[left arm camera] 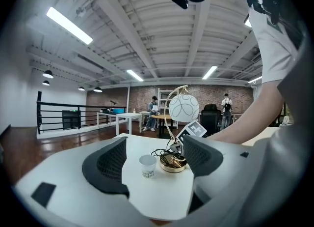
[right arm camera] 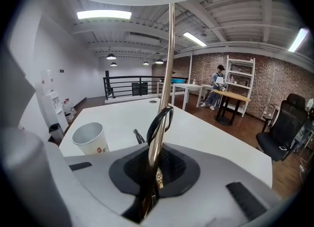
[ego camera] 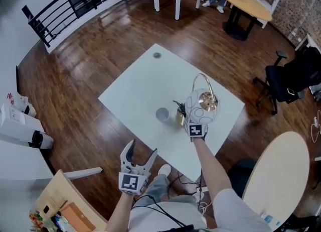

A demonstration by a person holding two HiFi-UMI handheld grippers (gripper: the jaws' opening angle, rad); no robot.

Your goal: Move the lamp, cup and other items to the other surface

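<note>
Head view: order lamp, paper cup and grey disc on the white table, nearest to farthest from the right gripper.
1. Lamp, its stem clamped in the right gripper.
2. Paper cup, left of the lamp's base.
3. Grey disc, near the table's far corner.

- The lamp has a white globe with thin curved lines, a gold stem and base, and a black cord.
- The cup is white with a small red print.
- The table is white.
- The floor is dark brown wood.
- The left gripper is light grey, with black meshed pads.
- At 1 o'clock, the round table has a yellowish top.
</note>
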